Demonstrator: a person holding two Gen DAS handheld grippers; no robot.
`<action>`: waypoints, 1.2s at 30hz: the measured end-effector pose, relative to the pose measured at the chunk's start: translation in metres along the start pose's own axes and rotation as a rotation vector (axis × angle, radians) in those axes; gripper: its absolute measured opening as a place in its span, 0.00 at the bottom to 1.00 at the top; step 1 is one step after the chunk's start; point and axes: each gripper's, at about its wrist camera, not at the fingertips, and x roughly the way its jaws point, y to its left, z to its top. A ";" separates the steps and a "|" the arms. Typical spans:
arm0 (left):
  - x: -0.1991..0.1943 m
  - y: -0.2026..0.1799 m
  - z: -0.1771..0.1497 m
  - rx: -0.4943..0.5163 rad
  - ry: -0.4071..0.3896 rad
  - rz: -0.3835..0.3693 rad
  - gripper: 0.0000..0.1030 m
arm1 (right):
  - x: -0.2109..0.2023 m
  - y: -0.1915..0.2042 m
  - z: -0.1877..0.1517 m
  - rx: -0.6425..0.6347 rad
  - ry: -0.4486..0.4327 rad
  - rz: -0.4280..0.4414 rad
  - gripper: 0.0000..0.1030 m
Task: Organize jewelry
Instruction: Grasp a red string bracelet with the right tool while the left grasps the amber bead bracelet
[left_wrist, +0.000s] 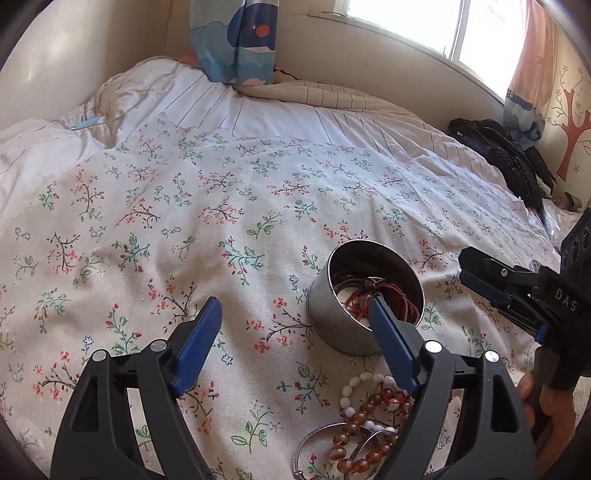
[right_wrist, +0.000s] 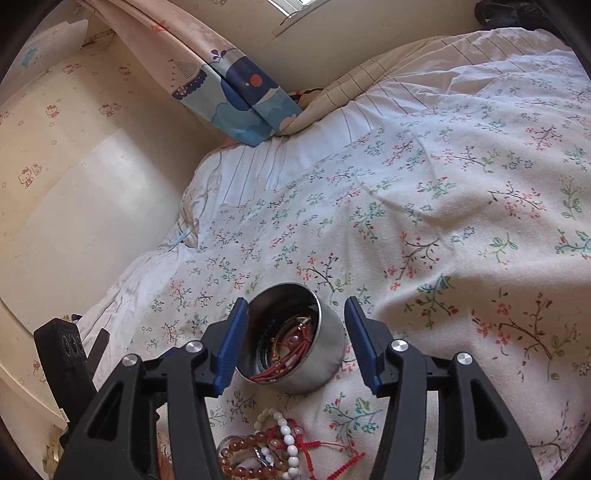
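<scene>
Both tools wide open; right tool (right_wrist: 293, 341) astride tin (right_wrist: 295, 339).

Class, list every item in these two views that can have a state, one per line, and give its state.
Round silver metal tin: upright, lidless, holding red cord jewelry.
Loose pile of white and amber bead bracelets: on the bedspread, outside the tin.
Left gripper: open, empty.
Right gripper: open, straddling the tin.

Both wrist views look down closely, sharing the tin (left_wrist: 364, 295).
</scene>
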 end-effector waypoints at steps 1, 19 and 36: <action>0.000 0.000 -0.002 0.002 0.006 0.002 0.76 | -0.002 0.000 -0.002 -0.007 0.012 -0.020 0.53; -0.010 -0.010 -0.045 0.135 0.115 0.055 0.76 | 0.018 0.023 -0.075 -0.337 0.305 -0.373 0.64; -0.001 -0.030 -0.052 0.244 0.146 0.025 0.76 | 0.017 0.035 -0.073 -0.432 0.247 -0.381 0.70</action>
